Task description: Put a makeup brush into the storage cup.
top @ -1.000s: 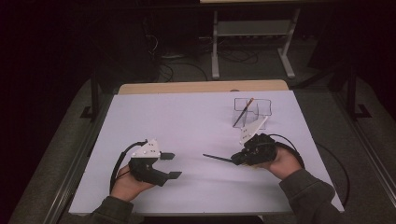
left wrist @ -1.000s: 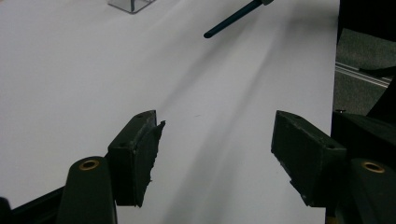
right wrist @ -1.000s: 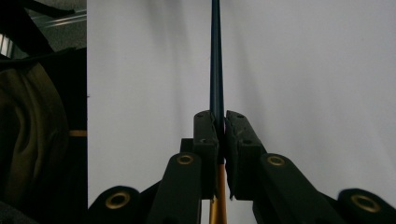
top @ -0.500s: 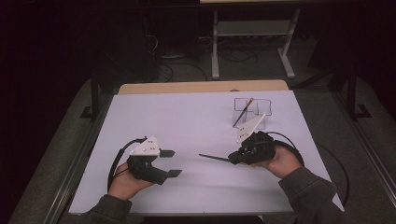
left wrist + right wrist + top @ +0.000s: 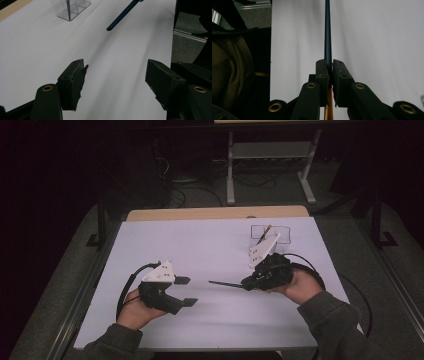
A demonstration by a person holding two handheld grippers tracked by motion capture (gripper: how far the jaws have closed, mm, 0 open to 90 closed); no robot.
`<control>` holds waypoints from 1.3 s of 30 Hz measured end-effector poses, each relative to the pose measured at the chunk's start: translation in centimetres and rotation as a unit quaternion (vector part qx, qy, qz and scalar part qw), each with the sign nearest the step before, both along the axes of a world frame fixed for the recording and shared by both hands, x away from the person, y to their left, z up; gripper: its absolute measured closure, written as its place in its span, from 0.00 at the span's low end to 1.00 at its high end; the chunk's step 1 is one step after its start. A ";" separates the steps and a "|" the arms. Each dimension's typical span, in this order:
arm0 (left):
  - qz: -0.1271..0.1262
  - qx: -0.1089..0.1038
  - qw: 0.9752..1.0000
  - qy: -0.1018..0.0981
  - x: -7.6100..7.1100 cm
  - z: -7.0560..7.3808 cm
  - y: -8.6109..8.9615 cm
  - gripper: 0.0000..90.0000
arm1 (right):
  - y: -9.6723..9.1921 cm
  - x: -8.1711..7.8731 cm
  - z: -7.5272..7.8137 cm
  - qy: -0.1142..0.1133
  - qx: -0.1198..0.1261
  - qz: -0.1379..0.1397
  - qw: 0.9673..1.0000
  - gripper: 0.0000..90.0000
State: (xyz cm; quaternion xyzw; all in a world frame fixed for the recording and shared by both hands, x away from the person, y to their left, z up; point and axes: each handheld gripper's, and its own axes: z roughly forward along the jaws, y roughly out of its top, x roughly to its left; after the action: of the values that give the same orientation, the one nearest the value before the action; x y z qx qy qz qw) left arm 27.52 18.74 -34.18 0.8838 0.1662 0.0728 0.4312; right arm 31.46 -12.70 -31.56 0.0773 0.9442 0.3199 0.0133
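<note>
Clear holder point(image 5: 270, 239) at table's point(image 5: 200, 240) far right — stick point(image 5: 264, 234) inside.

Olive sleeves point(image 5: 332, 320), black jaws, brass screws point(image 5: 311, 85)

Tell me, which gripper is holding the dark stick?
The right gripper, at the picture's right: its jaws pinch the dark stick. The left gripper hangs open, holding nothing.

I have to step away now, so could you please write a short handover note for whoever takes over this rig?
Right tongs: shut on a dark pen, held level above the white table, tip toward the left tongs.
Left tongs: open, nothing between them.
Clear holder: far right of the table, one pencil leaning in it.
Done: pen gripped.
Left: probably placing the pen in the holder.
</note>
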 end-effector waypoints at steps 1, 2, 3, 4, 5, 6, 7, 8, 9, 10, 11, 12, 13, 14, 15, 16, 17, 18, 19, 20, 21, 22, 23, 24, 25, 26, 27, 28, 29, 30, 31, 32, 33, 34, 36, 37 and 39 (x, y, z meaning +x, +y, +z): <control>0.000 0.000 1.000 0.000 0.0 0.1 -0.1 0.35 | 0.1 0.0 0.1 0.001 0.002 0.002 1.000 0.92; -0.001 0.001 1.000 0.000 0.0 0.2 -0.2 0.35 | 0.3 0.0 0.1 0.002 0.000 0.004 1.000 0.92; -0.003 0.002 1.000 0.000 0.1 0.4 -0.3 0.35 | 0.5 0.0 0.1 0.002 0.000 0.007 1.000 0.92; -0.006 0.005 1.000 -0.002 0.1 0.5 -0.4 0.35 | 0.7 0.0 0.1 0.001 0.001 0.011 1.000 0.92; -0.007 0.005 1.000 -0.003 0.1 0.5 -0.5 0.35 | 0.9 0.0 0.1 0.003 -0.001 0.013 1.000 0.92; -0.010 0.007 1.000 -0.003 0.1 0.6 -0.6 0.35 | 1.0 -0.1 0.0 0.002 -0.003 0.014 1.000 0.92; -0.010 0.007 1.000 -0.001 0.1 0.6 -0.8 0.35 | 1.3 -0.1 -0.2 0.002 -0.006 0.017 1.000 0.92; -0.011 0.007 1.000 0.002 0.1 0.6 -1.0 0.35 | 1.5 -0.1 -0.3 0.002 -0.007 0.021 1.000 0.92; -0.013 0.008 1.000 0.001 0.1 0.6 -1.1 0.36 | 1.7 -0.1 -0.4 0.003 -0.010 0.022 1.000 0.92; -0.014 0.009 1.000 0.003 0.1 0.6 -1.2 0.36 | 1.8 -0.1 -0.6 0.003 -0.010 0.025 1.000 0.92; -0.017 0.010 1.000 0.002 0.2 0.5 -1.4 0.36 | 2.0 -0.1 -0.7 0.004 -0.010 0.027 1.000 0.92; -0.019 0.013 1.000 0.003 0.2 0.5 -1.5 0.36 | 2.1 -0.1 -0.8 0.005 -0.010 0.029 1.000 0.92; -0.019 0.013 1.000 0.003 0.2 0.4 -1.7 0.37 | 2.3 -0.1 -1.0 0.006 -0.008 0.031 0.999 0.92; -0.021 0.014 1.000 0.005 0.2 0.4 -1.8 0.37 | 2.4 -0.1 -1.1 0.007 -0.008 0.033 0.999 0.92; -0.025 0.016 1.000 0.005 0.3 0.3 -2.0 0.37 | 2.5 -0.1 -1.2 0.009 -0.006 0.034 0.999 0.92; -0.026 0.016 1.000 0.007 0.3 0.3 -2.1 0.38 | 2.6 -0.1 -1.4 0.009 -0.006 0.036 0.999 0.92; -0.028 0.018 0.999 0.007 0.3 0.3 -2.2 0.38 | 2.7 -0.1 -1.5 0.011 -0.006 0.036 0.999 0.92; -0.030 0.017 0.999 0.008 0.3 0.2 -2.3 0.39 | 2.8 -0.1 -1.6 0.011 -0.005 0.039 0.999 0.92; -0.032 0.019 0.999 0.009 0.3 0.2 -2.4 0.39 | 2.9 -0.1 -1.7 0.012 -0.006 0.041 0.999 0.92; -0.035 0.022 0.999 0.008 0.4 0.2 -2.5 0.40 | 3.0 -0.2 -1.8 0.011 -0.006 0.043 0.999 0.92; -0.036 0.023 0.999 0.009 0.4 0.1 -2.6 0.41 | 3.2 -0.2 -1.9 0.013 -0.006 0.044 0.999 0.92; -0.037 0.025 0.999 0.009 0.3 0.1 -2.7 0.42 | 3.3 -0.2 -1.9 0.012 -0.006 0.046 0.999 0.92; -0.040 0.026 0.999 0.010 0.3 0.1 -2.8 0.43 | 3.4 -0.3 -2.0 0.013 -0.006 0.047 0.999 0.92; -0.042 0.027 0.999 0.010 0.3 0.1 -2.9 0.44 | 3.5 -0.3 -2.0 0.012 -0.007 0.051 0.999 0.92; -0.043 0.028 0.999 0.010 0.3 0.0 -3.0 0.45 | 3.6 -0.3 -2.0 0.014 -0.006 0.051 0.999 0.92; -0.041 0.026 0.999 0.015 0.3 0.0 -3.1 0.46 | 3.7 -0.4 -2.1 0.012 -0.007 0.053 0.998 0.92; -0.047 0.031 0.998 0.010 0.3 -0.1 -3.2 0.47 | 3.8 -0.4 -2.1 0.013 -0.006 0.054 0.998 0.92; -0.046 0.033 0.998 0.014 0.3 -0.1 -3.3 0.49 | 3.9 -0.4 -2.1 0.013 -0.006 0.056 0.998 0.92; -0.048 0.036 0.998 0.017 0.3 -0.2 -3.4 0.50 | 4.0 -0.5 -2.1 0.013 -0.006 0.059 0.998 0.92; -0.053 0.039 0.998 0.019 0.3 -0.2 -3.4 0.52 | 4.1 -0.5 -2.1 0.012 -0.008 0.060 0.998 0.92; -0.056 0.041 0.997 0.016 0.4 -0.3 -3.5 0.53 | 4.3 -0.6 -2.1 0.011 -0.007 0.063 0.998 0.92; -0.059 0.043 0.997 0.020 0.4 -0.3 -3.6 0.55 | 4.4 -0.6 -2.2 0.010 -0.008 0.065 0.998 0.92; -0.062 0.045 0.997 0.022 0.3 -0.4 -3.6 0.57 | 4.5 -0.7 -2.2 0.011 -0.009 0.065 0.998 0.92; -0.065 0.048 0.996 0.023 0.3 -0.4 -3.7 0.59 | 4.6 -0.7 -2.2 0.010 -0.011 0.067 0.998 0.92; -0.074 0.056 0.995 0.025 0.4 -0.5 -3.8 0.62 | 4.7 -0.8 -2.3 0.010 -0.011 0.070 0.997 0.92; -0.075 0.057 0.995 0.027 0.4 -0.6 -3.9 0.63 | 4.8 -0.8 -2.3 0.011 -0.010 0.070 0.997 0.92; -0.080 0.063 0.994 0.029 0.4 -0.8 -4.0 0.66 | 5.0 -0.9 -2.3 0.009 -0.009 0.075 0.997 0.92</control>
State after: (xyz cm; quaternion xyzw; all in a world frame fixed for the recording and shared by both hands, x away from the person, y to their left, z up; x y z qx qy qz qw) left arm 27.92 14.71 -34.96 0.9213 0.1025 0.0223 0.3743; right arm 30.56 -7.74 -33.82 0.0086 0.9504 0.3104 -0.0188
